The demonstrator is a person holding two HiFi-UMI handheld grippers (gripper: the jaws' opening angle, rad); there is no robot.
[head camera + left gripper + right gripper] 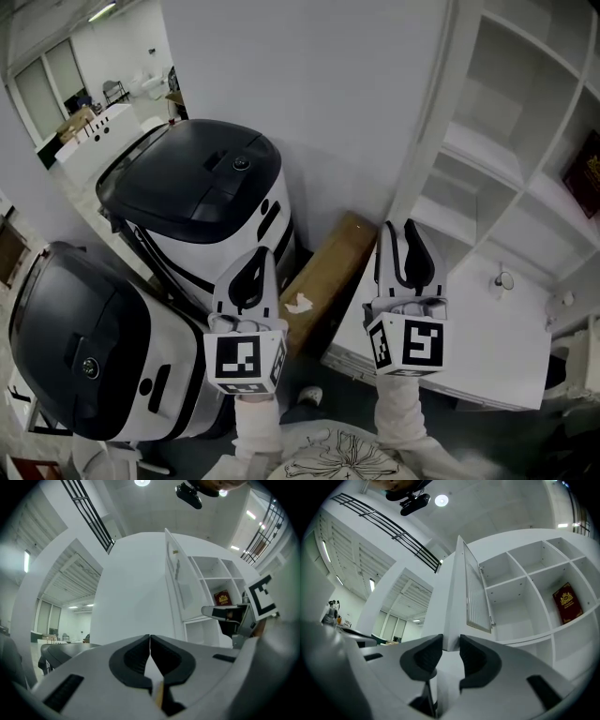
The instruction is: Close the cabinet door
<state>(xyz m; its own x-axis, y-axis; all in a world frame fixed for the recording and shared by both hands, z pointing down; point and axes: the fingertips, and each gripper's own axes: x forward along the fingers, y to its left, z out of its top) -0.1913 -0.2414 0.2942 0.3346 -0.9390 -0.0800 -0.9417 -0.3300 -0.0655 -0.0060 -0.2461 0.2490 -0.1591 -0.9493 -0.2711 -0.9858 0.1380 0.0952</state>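
We see cabinet door open, edge-on to us, long axis upright, at left side of cabinet. Right gripper out in front of cabinet, jaws clamped on door's near edge, low down. Left gripper further left of cabinet, jaws together, empty. We judge right hand nearer; door must swing rightward onto cabinet.

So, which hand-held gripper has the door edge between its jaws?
The right hand-held gripper: its jaws clasp the edge of the door. The left hand-held gripper has its jaws together, with nothing between.
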